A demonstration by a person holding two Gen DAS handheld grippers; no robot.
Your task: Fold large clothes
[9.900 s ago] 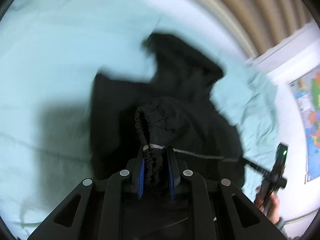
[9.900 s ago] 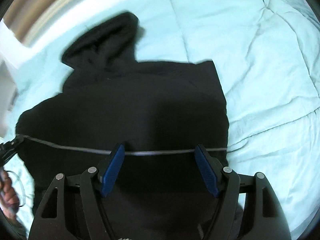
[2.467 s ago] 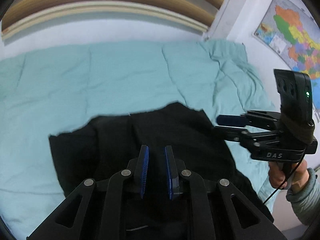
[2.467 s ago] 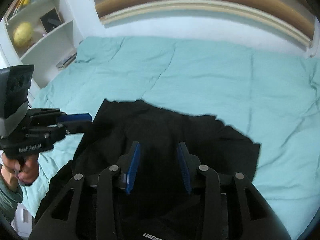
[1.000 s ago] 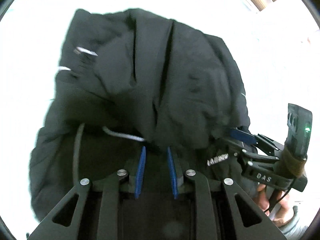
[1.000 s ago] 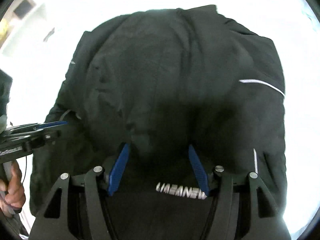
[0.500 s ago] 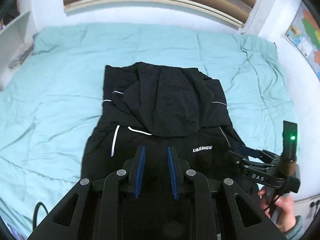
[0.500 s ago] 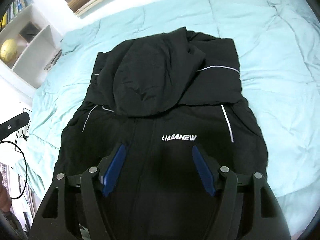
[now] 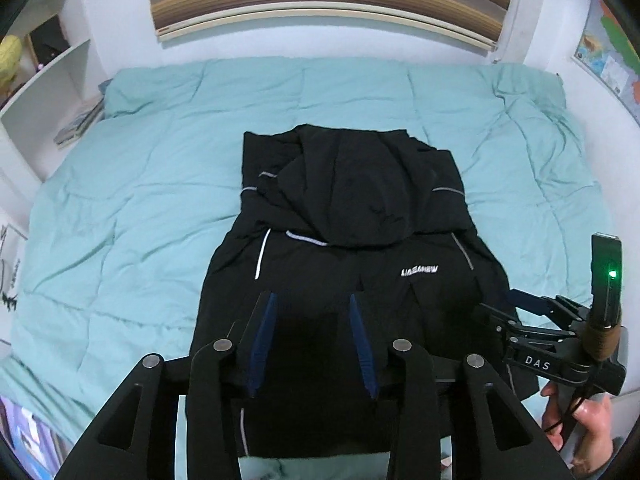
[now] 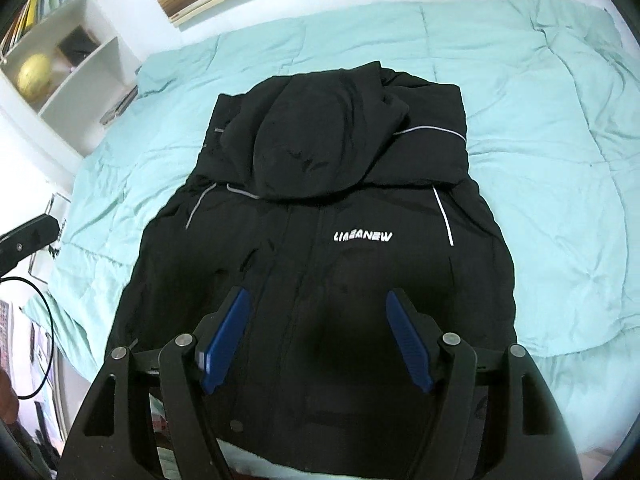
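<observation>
A black hooded jacket (image 9: 352, 248) with grey piping and a white chest logo lies flat on the teal bed, hood folded down over the chest, sleeves tucked in. It also shows in the right wrist view (image 10: 328, 216). My left gripper (image 9: 312, 300) is open and empty, held above the jacket's lower part. My right gripper (image 10: 316, 296) is open wide and empty above the jacket's hem; it also shows at the right of the left wrist view (image 9: 532, 302).
The teal quilt (image 9: 120, 208) covers the whole bed. A white shelf unit (image 10: 68, 64) with books and a yellow ball stands at the left. A wooden headboard (image 9: 328, 4) lines the far wall. A map (image 9: 612, 60) hangs on the right wall.
Both grippers have pulled back and up from the jacket, so the whole bed is in view. The left gripper's jaws have opened from nearly closed.
</observation>
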